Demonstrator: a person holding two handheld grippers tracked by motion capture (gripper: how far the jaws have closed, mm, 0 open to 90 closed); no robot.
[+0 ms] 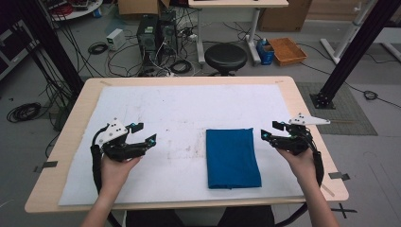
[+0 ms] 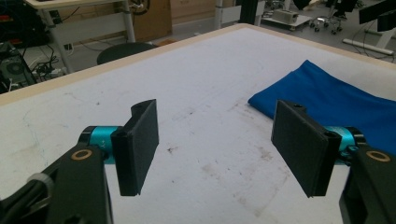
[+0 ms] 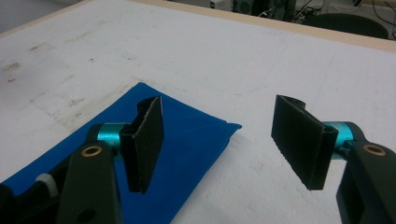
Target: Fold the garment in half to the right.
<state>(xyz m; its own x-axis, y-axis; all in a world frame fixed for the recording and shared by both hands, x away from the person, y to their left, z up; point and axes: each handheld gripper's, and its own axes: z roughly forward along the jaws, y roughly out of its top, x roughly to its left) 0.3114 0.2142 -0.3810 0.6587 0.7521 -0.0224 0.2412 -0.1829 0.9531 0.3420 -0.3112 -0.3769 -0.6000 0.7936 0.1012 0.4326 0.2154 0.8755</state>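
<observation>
A folded blue cloth [image 1: 233, 158] lay flat on the white sheet [image 1: 179, 109] that covered the wooden counter [image 1: 78, 101]. The cloth was in the right half of the sheet, near the person's edge, with its long side running away from the person.

The left gripper [image 1: 143, 133] was held in the left hand [image 1: 117, 166] over the left part of the sheet, well apart from the cloth, and it pointed to the right, toward the cloth. Its fingers [image 2: 138, 144] stood wide open and nothing was between them; in the left gripper view only the stained white sheet was seen in the gap, and the blue cloth [image 2: 336, 100] lay farther off behind the right finger.

The right gripper [image 1: 271, 130] was held in the right hand [image 1: 302, 163] just beside the far right corner of the cloth, and it pointed to the left. Its fingers [image 3: 145, 140] were also wide open and held nothing. In the right gripper view the left finger hung above the blue cloth [image 3: 187, 140], and the other finger hung above the bare sheet, so the corner of the cloth lay below the gap. I could not tell if any finger touched the fabric; they seemed to be a little above it.

Behind the counter a black round stool [image 1: 225, 56] stood on the floor, near some computer cases [image 1: 156, 35] and many cables
</observation>
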